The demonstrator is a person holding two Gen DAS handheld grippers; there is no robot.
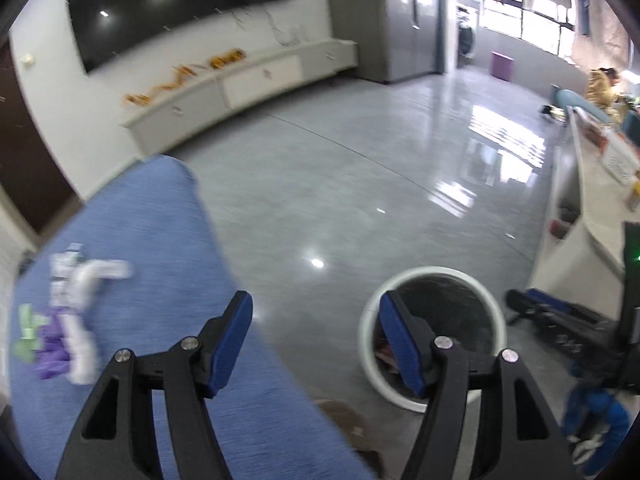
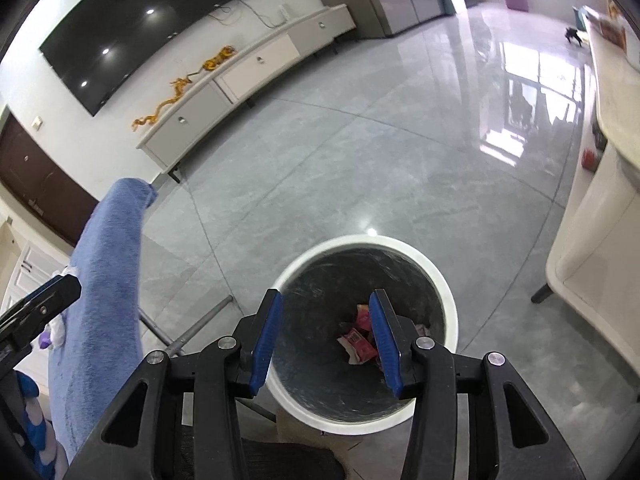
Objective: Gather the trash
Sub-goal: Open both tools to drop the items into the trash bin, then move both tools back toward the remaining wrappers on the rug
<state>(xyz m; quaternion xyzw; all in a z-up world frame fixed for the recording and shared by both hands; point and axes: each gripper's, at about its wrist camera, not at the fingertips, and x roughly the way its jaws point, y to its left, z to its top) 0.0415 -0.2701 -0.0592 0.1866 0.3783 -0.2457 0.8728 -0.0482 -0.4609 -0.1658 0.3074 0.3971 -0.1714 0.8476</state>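
Observation:
A white-rimmed trash bin (image 2: 444,292) stands on the grey floor, with red and pink wrappers (image 2: 358,342) in its dark bottom. My right gripper (image 2: 326,336) is open and empty right above the bin. My left gripper (image 1: 316,340) is open and empty, between the blue cloth surface (image 1: 152,216) and the bin (image 1: 370,316). White, purple and green scraps of trash (image 1: 72,312) lie on the cloth to the left of the left gripper, blurred.
A white low cabinet (image 2: 240,76) with an orange ornament runs along the far wall under a black TV (image 2: 152,16). A white counter (image 2: 600,208) stands at the right. Metal legs (image 2: 192,332) show beside the bin. Dark gear (image 1: 568,316) lies on the floor right.

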